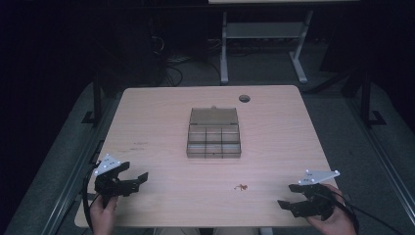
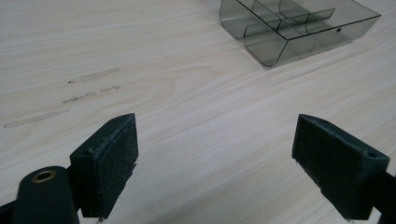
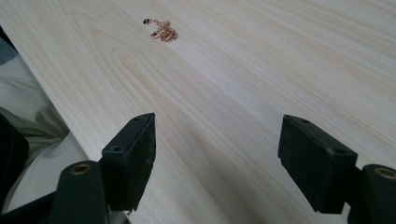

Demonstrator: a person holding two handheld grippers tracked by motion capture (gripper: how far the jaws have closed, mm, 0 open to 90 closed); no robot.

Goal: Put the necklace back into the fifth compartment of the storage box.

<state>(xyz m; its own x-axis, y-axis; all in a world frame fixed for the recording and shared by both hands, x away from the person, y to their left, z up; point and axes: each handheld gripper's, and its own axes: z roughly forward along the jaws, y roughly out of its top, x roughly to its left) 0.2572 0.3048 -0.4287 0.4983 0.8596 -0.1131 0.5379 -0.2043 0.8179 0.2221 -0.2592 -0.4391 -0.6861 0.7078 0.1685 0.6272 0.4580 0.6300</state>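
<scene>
Left gripper (image 1: pixel 131 182) at near left corner of tabletop (image 1: pixel 161 196), fingers (image 2: pixel 109 163) wide, nothing between; right gripper (image 1: pixel 288 197) at near right edge, fingers (image 3: pixel 133 156) wide, nothing between. Small gold chain (image 1: pixel 241 186) lies on bare wood between both grippers, closer to right one, untouched. Smoky clear compartment box (image 1: pixel 214 134) sits mid-tabletop, lid open, well apart from chain

The left tongs (image 1: pixel 139 179) sat at the near left, held in the left hand (image 1: pixel 103 211), jaws wide apart with nothing between them. The right tongs (image 1: pixel 288 196) sat at the near right in the right hand (image 1: pixel 331 221), jaws wide apart too.
</scene>
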